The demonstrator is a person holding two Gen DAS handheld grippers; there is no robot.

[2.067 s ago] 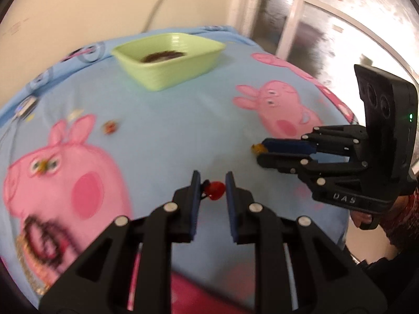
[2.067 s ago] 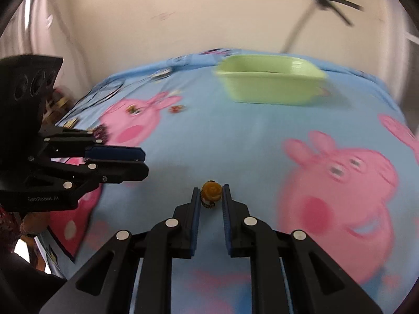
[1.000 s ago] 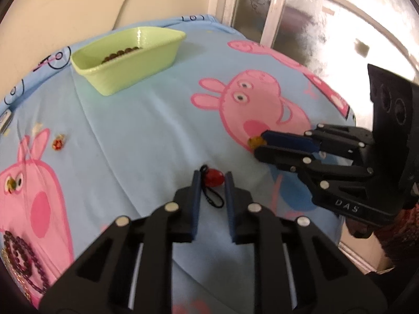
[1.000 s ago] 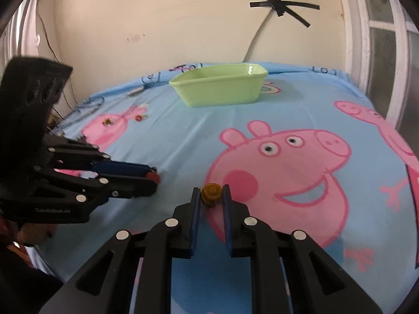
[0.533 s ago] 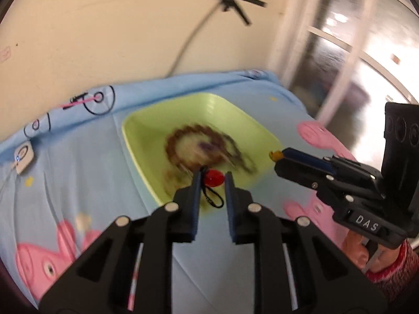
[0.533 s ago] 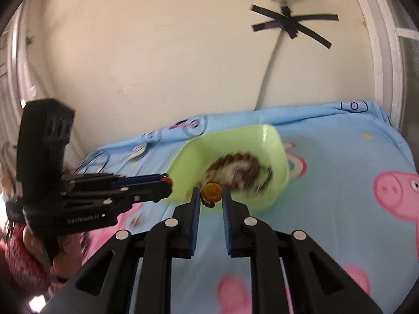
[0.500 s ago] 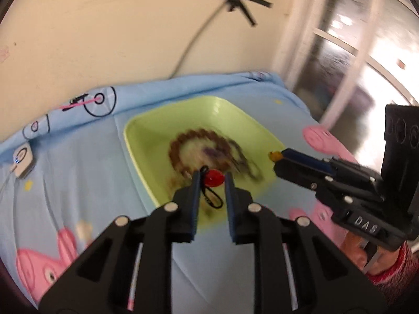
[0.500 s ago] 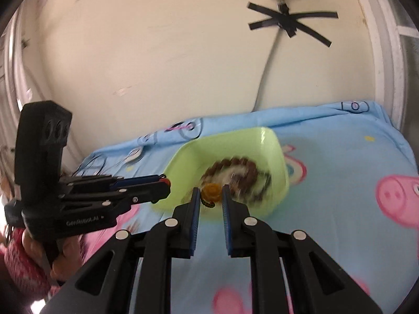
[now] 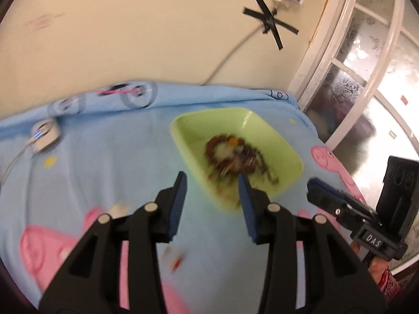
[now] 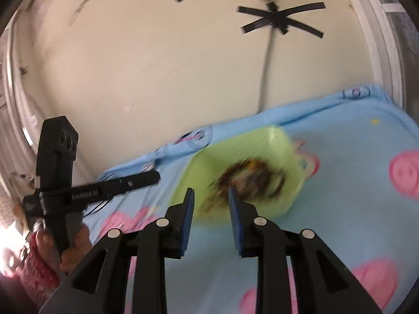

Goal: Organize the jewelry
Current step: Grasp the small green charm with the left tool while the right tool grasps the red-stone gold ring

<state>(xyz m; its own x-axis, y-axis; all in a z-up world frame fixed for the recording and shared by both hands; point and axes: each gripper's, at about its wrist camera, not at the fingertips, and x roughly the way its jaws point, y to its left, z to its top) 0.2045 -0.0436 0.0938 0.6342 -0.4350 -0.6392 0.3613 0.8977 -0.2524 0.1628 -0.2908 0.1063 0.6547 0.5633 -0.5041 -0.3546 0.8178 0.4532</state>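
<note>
A light green tray [image 9: 262, 128] sits on the blue cartoon-pig sheet and holds a blurred heap of brown bead strings [image 9: 217, 144] with an orange piece [image 9: 231, 139] at its far side. My left gripper [image 9: 210, 183] hovers over the tray's near left rim. Its jaws are opening and nothing is between them. My right gripper [image 10: 210, 192] hangs over the near rim of the tray [image 10: 199, 167], jaws apart and empty, with the beads [image 10: 235, 175] just beyond. Each gripper shows in the other's view: the right gripper [image 9: 311, 183] and the left gripper [image 10: 157, 176].
A white puck with a cable [image 9: 44, 136] lies at the sheet's far left. A small reddish item [image 9: 175, 259] is blurred on the sheet near me. The wall with a taped cable [image 9: 269, 23] is close behind the tray, a window frame [image 9: 340, 60] to the right. A hand in a red sleeve [image 10: 39, 269] holds the left gripper.
The red charm is gone from my left jaws and the orange bead from my right jaws. Both pairs now stand wider apart. Both views have tilted up, and the tray sits further right in the left view.
</note>
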